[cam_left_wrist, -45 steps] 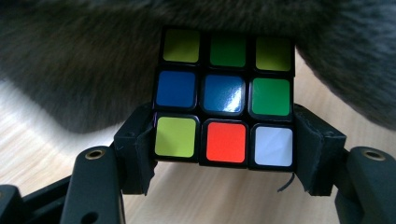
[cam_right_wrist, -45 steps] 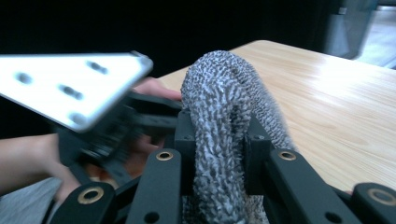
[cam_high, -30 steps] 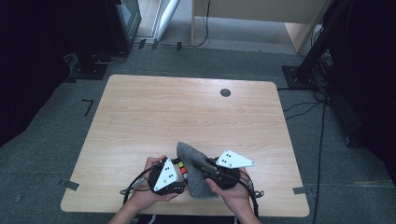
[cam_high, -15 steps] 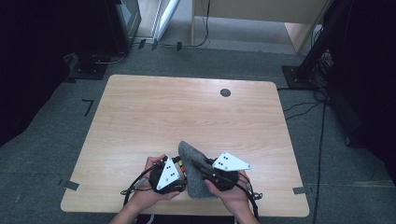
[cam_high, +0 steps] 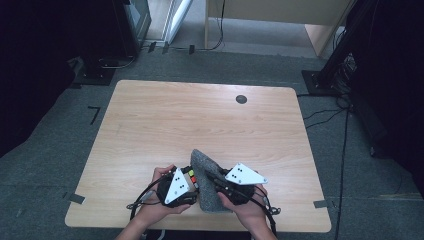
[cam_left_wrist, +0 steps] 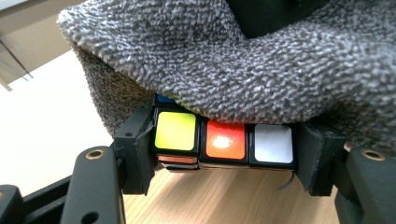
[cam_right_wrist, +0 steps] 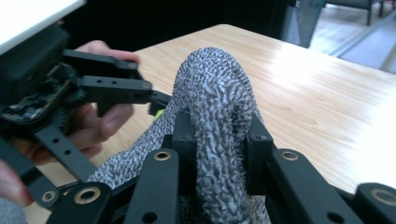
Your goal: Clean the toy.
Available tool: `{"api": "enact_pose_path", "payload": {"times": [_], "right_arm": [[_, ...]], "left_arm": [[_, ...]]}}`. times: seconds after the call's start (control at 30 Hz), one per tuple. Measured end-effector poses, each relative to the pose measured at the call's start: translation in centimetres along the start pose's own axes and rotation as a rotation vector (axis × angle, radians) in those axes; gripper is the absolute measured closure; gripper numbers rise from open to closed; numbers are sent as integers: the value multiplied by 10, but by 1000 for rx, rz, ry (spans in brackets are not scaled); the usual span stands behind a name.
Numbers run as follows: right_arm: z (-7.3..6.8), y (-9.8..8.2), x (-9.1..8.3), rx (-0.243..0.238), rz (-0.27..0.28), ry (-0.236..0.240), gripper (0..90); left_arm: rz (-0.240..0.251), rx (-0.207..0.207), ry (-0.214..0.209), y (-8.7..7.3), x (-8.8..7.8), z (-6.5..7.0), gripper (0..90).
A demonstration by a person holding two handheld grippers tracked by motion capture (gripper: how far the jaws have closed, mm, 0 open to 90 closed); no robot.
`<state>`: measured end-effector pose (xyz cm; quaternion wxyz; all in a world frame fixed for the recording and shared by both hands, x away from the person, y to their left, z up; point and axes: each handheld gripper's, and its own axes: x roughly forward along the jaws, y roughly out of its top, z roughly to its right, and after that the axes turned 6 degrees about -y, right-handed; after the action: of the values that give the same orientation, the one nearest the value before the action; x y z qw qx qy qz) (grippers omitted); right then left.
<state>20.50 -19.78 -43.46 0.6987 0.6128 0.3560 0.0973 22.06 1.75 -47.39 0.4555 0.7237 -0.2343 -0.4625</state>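
Near front edge of the wooden tabletop (cam_high: pixel 150 130), both hands close together, little change from the earlier high views. Left gripper (cam_left_wrist: pixel 224 144) has its jaws clamped on a colour cube (cam_left_wrist: pixel 224 140), one pad on each side; the row facing the camera reads yellow-green, orange, white, with a blue square just above at left. Cube hangs just clear of the wood, and in the high view (cam_high: pixel 190 175) its coloured edge peeks out beside the grey plate of the left gripper (cam_high: pixel 192 182). Grey knitted sock (cam_left_wrist: pixel 224 60) drapes over the cube's top, its fabric touching the upper face. Right gripper (cam_right_wrist: pixel 217 140) has its jaws pinched on a bunched fold of the sock (cam_right_wrist: pixel 217 116), which arches up and away from it toward the left gripper. In the high view the sock (cam_high: pixel 202 162) lies between the two grippers, its far end pointing toward mid-table. Versus a second ago: the right gripper (cam_high: pixel 222 182) sits in much the same spot, the sock's far tip looks slightly narrower and more peaked; left hand (cam_high: pixel 160 200) unmoved. Black round insert (cam_high: pixel 241 99) near the far edge, well apart.
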Motion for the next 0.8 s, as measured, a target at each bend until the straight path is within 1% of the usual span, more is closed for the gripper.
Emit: {"api": "enact_pose_path", "payload": {"times": [0.03,0.07,0.1,0.13,0.17,0.2,0.27,0.33,0.37,0.4,0.43,0.47,0.5,0.53,0.57,0.6,0.63,0.67,0.73,0.77,0.8], "right_arm": [[-3,0,1,-22,-1,-3,730],[-7,0,2,-39,-1,13,728],[-12,0,1,-68,11,2,728],[-15,0,1,-102,17,-3,729],[-15,2,-1,-121,18,0,729],[-13,3,-2,-121,20,-2,729],[-6,3,-2,-104,20,-34,730],[-3,2,-1,-64,10,-44,730],[-5,1,0,-80,1,-54,730],[-8,1,0,-112,-6,-69,729],[-9,2,1,-113,-5,-72,730],[-12,2,0,-112,1,-65,729],[-15,2,1,-125,4,-45,726],[-21,1,2,-150,5,-37,714],[-27,1,2,-214,4,-56,713],[-29,1,2,-242,-4,-52,713],[-28,1,3,-261,-14,-60,714],[-25,1,3,-248,-15,-71,713],[-13,2,1,-180,-7,-84,714],[-9,2,0,-153,-9,-97,716],[-7,3,-2,-145,-12,-113,717]], "left_arm": [[3,-7,-3,0,0,0,345],[1,-5,3,1,0,1,345],[1,0,6,1,-1,0,345],[6,-7,2,2,-3,0,345],[12,-11,1,3,-4,0,345],[13,-8,4,4,-5,0,345],[-3,-2,15,4,-3,0,345],[-6,-7,12,2,-2,0,345],[-8,-6,13,1,-2,0,345],[-8,-8,12,1,-2,-1,345],[-3,-12,9,1,-3,-1,345],[0,-13,10,1,-4,-1,345],[-4,-12,12,2,-4,-1,345],[-15,-2,21,2,-3,0,345],[-19,4,23,1,-3,0,345],[-20,9,23,1,-3,0,345],[-14,2,22,1,-4,0,345],[-12,-1,25,2,-4,-1,345],[-17,6,33,3,-4,-1,345],[-14,5,28,3,-5,-1,345],[-7,3,23,2,-5,-1,345]]}}
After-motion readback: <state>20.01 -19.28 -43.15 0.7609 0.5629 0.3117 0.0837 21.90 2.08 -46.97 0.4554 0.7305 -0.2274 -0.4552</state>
